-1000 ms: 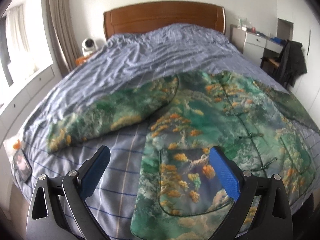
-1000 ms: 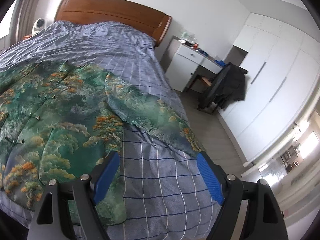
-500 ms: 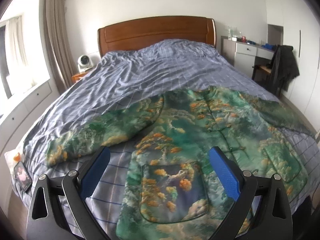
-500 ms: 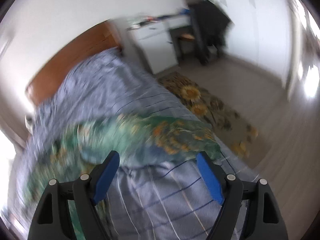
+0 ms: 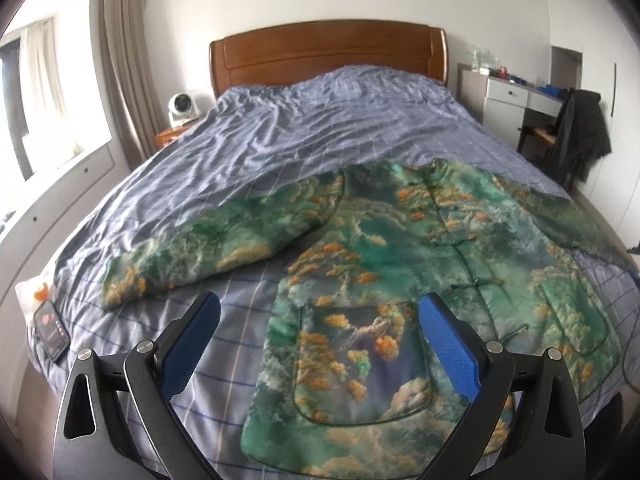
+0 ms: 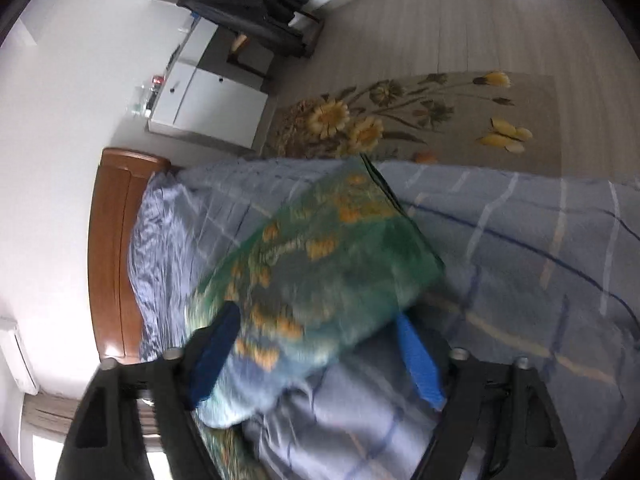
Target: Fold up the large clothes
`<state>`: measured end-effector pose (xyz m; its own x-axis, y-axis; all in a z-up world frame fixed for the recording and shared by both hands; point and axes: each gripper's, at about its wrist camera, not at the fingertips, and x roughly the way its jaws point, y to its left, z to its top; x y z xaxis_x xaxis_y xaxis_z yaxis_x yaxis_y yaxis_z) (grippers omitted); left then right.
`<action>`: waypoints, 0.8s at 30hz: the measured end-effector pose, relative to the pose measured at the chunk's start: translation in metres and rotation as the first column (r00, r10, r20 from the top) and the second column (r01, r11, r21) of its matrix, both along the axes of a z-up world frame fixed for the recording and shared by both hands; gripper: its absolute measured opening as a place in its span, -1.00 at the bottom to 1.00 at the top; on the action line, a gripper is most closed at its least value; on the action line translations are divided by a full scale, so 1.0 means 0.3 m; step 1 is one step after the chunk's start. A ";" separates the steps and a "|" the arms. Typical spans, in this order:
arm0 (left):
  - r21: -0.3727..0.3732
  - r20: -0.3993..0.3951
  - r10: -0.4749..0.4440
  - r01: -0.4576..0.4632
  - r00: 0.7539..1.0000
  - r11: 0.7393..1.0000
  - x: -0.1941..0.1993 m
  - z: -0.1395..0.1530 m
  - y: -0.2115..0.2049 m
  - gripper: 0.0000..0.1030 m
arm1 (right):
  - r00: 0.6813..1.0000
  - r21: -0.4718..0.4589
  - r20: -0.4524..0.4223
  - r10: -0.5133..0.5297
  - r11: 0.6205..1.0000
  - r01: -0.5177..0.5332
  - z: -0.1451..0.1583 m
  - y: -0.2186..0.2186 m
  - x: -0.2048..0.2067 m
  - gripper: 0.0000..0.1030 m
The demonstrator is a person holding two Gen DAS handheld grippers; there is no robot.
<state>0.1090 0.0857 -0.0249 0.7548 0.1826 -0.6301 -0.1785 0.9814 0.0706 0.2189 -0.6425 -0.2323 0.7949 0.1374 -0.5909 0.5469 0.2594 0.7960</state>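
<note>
**A:** Where do we stand with the folding?

**B:** Barely begun, we judge. The jacket [image 5: 432, 248], green with orange and cream clouds, lies face up and fully spread on the bed [image 5: 304, 136], buttoned down the front. No fold shows anywhere on it.

**A:** And our left gripper [image 5: 320, 344]?

**B:** It hangs above the near edge of the bed with its blue fingers [image 5: 448, 344] set wide apart and nothing between them. The jacket's hem and one front pocket sit just ahead of it, between the fingers in the left wrist view. One sleeve stretches out ahead and to its left, toward a phone [image 5: 50, 330] near the bed's corner.

**A:** The right gripper [image 6: 320, 354]?

**B:** Its view is rolled on its side and blurred. The other sleeve [image 6: 320, 264] fills the space just ahead of its fingers, which are spread wide. We cannot tell whether they touch the cloth yet; nothing looks pinched.

**A:** So what remains?

**B:** Nearly all of it, in our judgement: both sleeves to be brought in across the body, then the body folded over on itself.
</note>
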 end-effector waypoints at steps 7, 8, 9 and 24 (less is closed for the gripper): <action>-0.026 -0.041 0.038 -0.039 0.998 0.999 -0.005 -0.070 0.036 0.94 | 0.995 -0.321 0.044 0.084 0.945 -0.065 0.259 0.114 0.092 -0.82; -0.034 -0.047 0.038 -0.040 0.998 0.999 0.002 -0.079 0.039 0.94 | 0.988 -0.406 0.073 0.138 0.909 -0.097 0.352 0.175 0.101 -0.82; -0.045 -0.059 0.037 -0.040 0.998 0.998 0.016 -0.092 0.042 0.94 | 0.971 -0.514 0.103 0.216 0.847 -0.134 0.473 0.274 0.110 -0.82; -0.131 -0.107 -0.043 0.028 0.993 0.991 0.056 -0.149 0.014 0.94 | 0.611 -0.821 -0.255 0.749 0.167 -0.546 0.505 1.462 0.234 -0.83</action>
